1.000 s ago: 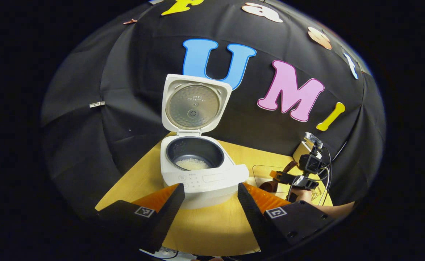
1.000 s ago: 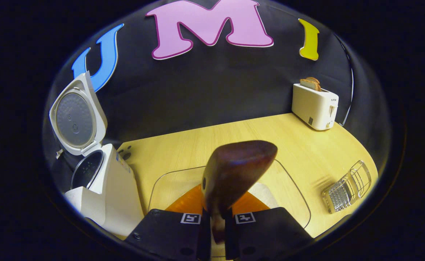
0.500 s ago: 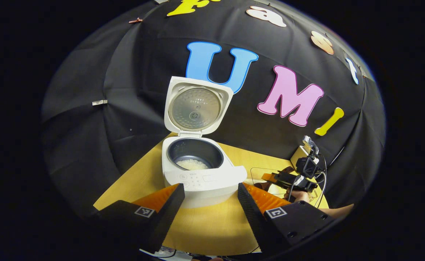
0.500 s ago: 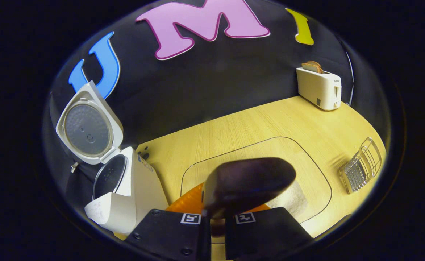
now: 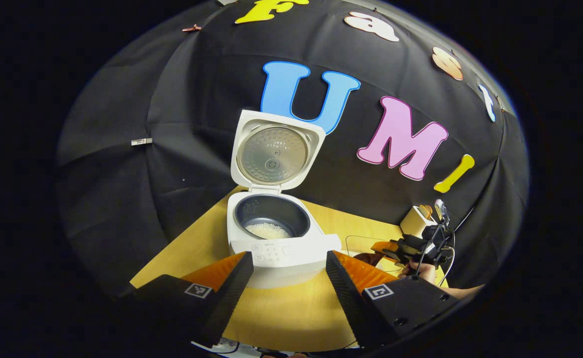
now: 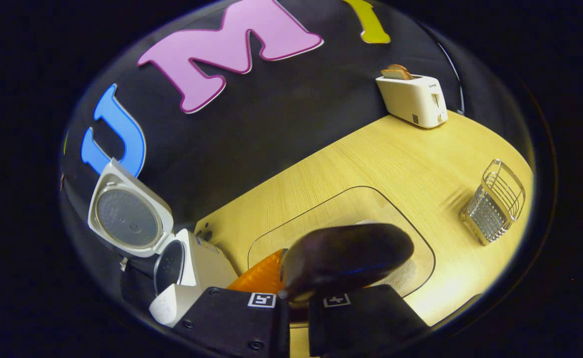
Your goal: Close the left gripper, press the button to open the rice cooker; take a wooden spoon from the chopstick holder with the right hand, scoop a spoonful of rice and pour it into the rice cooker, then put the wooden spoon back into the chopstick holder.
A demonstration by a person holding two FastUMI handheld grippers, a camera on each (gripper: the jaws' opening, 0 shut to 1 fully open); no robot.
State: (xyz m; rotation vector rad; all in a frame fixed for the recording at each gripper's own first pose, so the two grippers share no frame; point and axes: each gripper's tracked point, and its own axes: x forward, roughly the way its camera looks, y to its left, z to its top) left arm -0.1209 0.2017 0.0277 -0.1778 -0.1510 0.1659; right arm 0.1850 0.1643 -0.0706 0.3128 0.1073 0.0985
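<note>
The white rice cooker (image 5: 284, 248) stands open, lid (image 5: 276, 155) upright, with some rice in its dark pot (image 5: 270, 229). My left gripper (image 5: 289, 263) hovers open just in front of the cooker, holding nothing. My right gripper (image 6: 293, 303) is shut on the handle of the dark wooden spoon (image 6: 346, 259). The spoon's bowl hangs low over a clear tray (image 6: 301, 211) with a pile of rice (image 6: 404, 272) in it. The spoon hides most of the pile. In the left gripper view the right gripper (image 5: 410, 247) and its hand are right of the cooker. The wire chopstick holder (image 6: 495, 201) stands at the right.
A white toaster (image 6: 413, 99) with bread in it sits at the back right of the wooden table (image 6: 395, 159). The cooker (image 6: 194, 263) is close on the left of my right gripper. Black cloth walls close the table in behind.
My right gripper has rolled and dropped toward the tray, bringing the spoon's bowl from raised to low and flat over the rice. The left gripper has only drifted slightly.
</note>
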